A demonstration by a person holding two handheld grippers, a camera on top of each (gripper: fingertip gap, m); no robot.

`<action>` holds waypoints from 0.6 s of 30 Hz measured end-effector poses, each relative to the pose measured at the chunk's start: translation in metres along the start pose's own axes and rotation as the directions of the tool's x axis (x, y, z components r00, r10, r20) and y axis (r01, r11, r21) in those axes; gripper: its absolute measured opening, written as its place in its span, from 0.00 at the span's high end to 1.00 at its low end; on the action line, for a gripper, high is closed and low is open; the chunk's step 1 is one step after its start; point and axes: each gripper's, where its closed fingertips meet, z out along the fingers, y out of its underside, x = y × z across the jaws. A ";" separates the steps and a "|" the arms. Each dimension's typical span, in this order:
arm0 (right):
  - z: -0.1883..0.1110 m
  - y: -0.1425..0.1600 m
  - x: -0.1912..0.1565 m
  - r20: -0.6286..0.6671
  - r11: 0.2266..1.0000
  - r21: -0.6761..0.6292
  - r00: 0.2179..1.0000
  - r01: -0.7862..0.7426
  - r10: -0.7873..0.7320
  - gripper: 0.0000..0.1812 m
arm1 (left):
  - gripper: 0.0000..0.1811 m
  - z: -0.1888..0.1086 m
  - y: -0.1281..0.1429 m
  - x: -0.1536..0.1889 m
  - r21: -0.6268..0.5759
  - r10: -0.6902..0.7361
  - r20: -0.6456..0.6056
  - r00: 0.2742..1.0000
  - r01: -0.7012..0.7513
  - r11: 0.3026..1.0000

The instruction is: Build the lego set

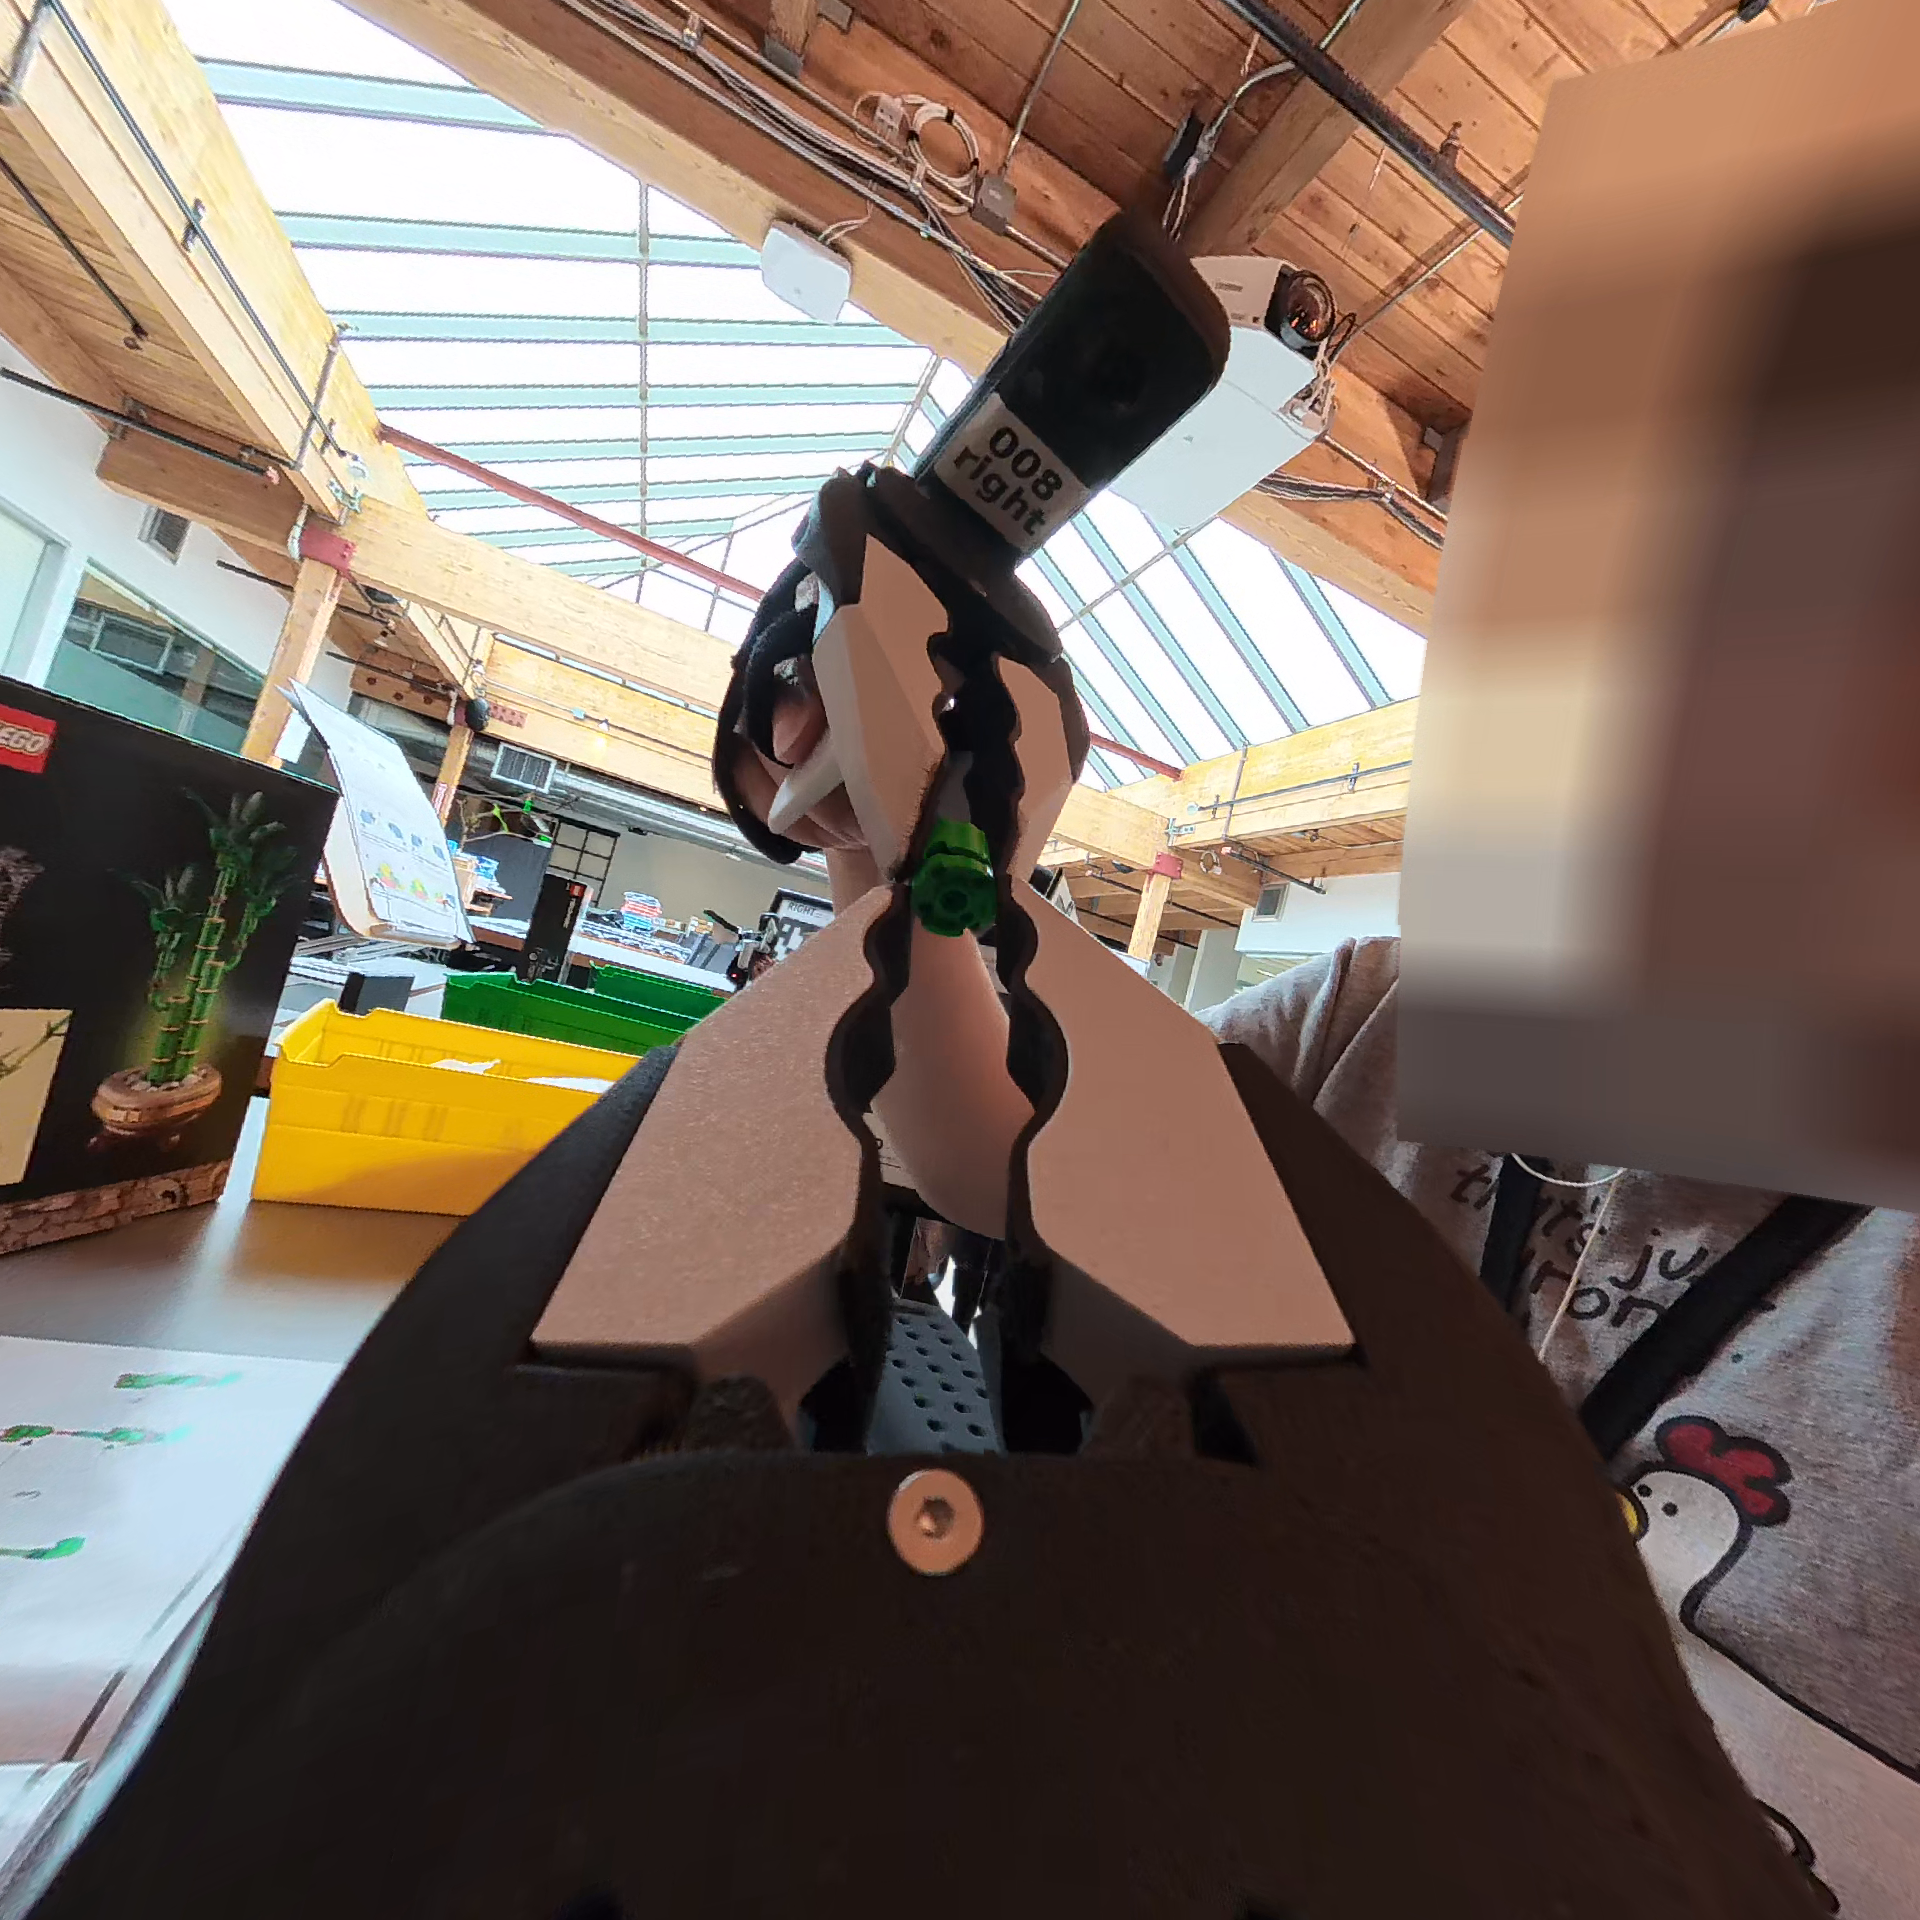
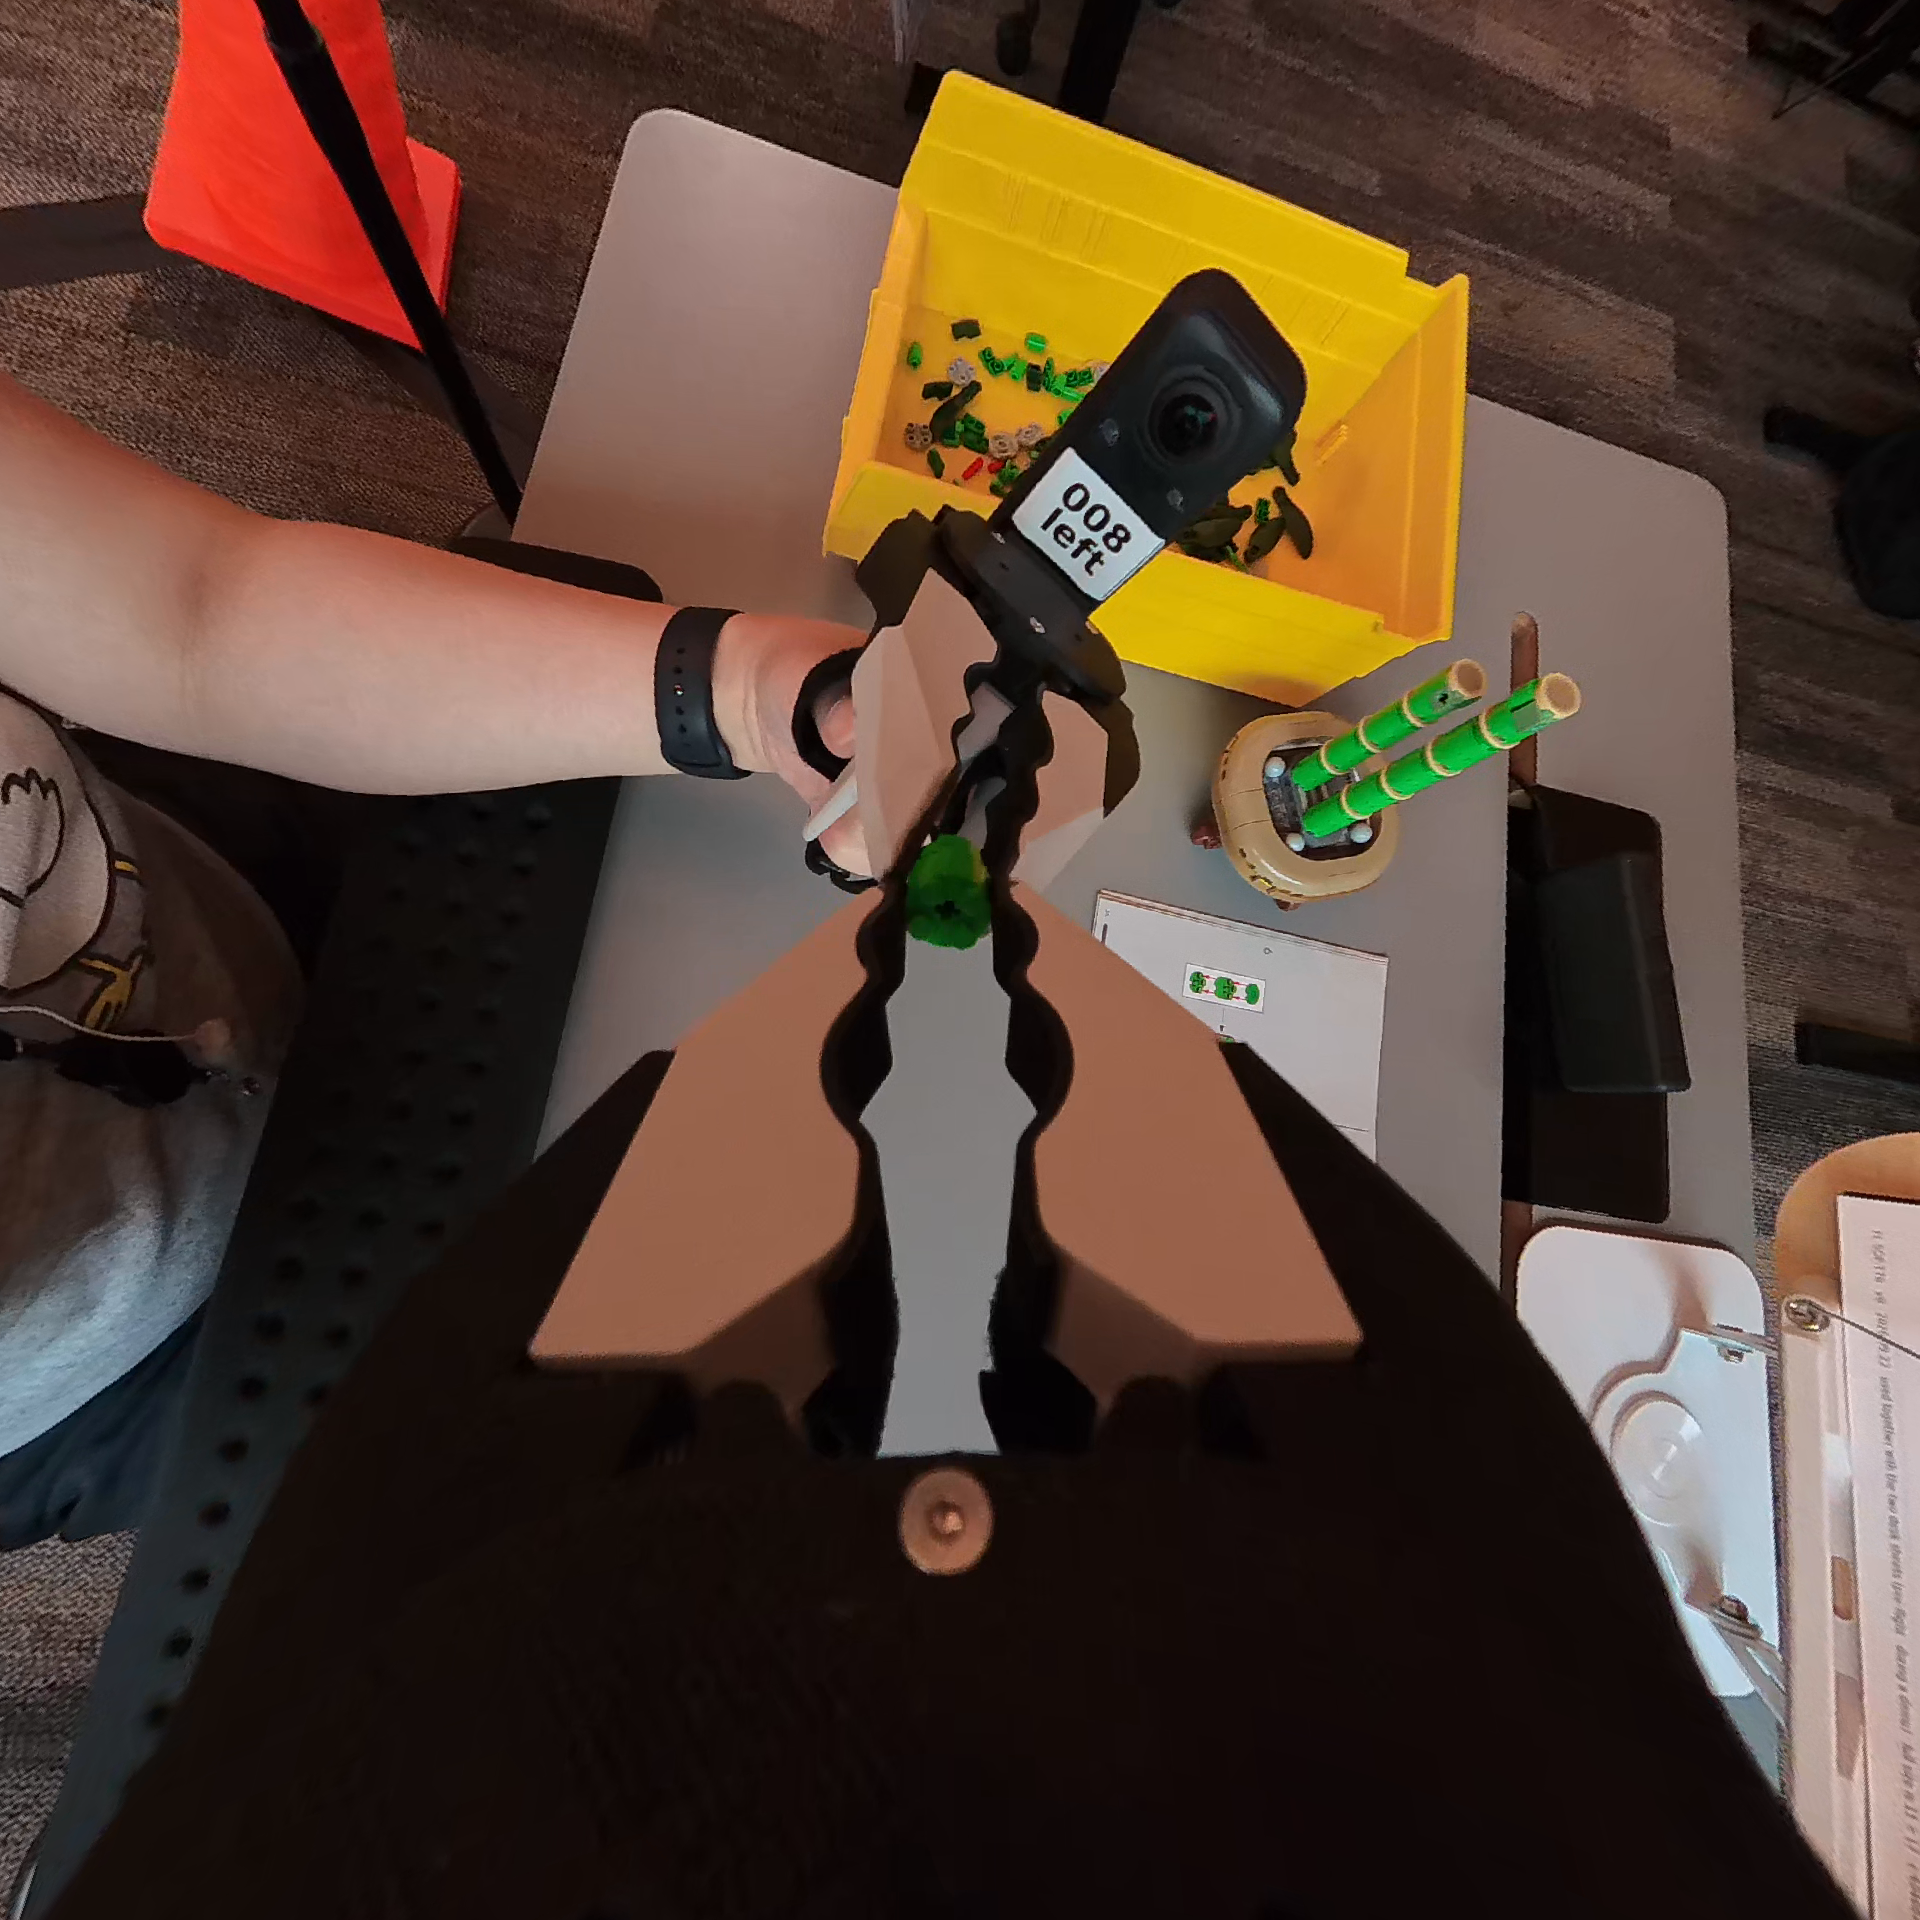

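A small green round lego piece [image 1: 951, 896] is held in the air between both grippers, which meet tip to tip. My left gripper [image 1: 948, 906] points upward, jaws closed in on the piece's lower end. My right gripper [image 2: 945, 906] points down over the table and grips the same piece [image 2: 945, 896] from the other end. Each gripper shows in the other's view, the right one [image 1: 951, 831] and the left one [image 2: 961, 831]. The bamboo model [image 2: 1340, 800], a tan pot with two green stalks, stands on the table to the right.
A yellow bin [image 2: 1143, 239] holds several loose green and tan pieces at the table's far side. An instruction sheet [image 2: 1278, 997] lies near the model. The lego box [image 1: 125, 987] and a green bin [image 1: 561, 1008] stand to the left. An orange cone [image 2: 281, 177] is on the floor. Less than 4 cm separates the two grippers' tips. Left tips and right tips are each some 30 cm from the bamboo model [image 2: 1340, 800].
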 end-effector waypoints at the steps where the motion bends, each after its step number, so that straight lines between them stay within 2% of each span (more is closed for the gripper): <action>1: 0.000 0.000 0.000 -0.001 1.000 0.001 1.000 0.000 0.000 0.92 | 0.93 0.000 0.000 0.000 -0.001 0.002 0.003 1.000 -0.002 1.000; 10: 0.000 0.000 0.000 -0.032 0.998 -0.020 0.997 0.062 -0.063 0.92 | 0.93 0.000 0.000 0.000 -0.001 -0.018 -0.003 1.000 0.018 1.000; 18: 0.002 -0.001 0.003 -0.055 0.998 0.000 0.997 0.059 -0.059 0.92 | 0.93 -0.002 -0.002 -0.002 0.011 -0.022 0.008 1.000 0.022 1.000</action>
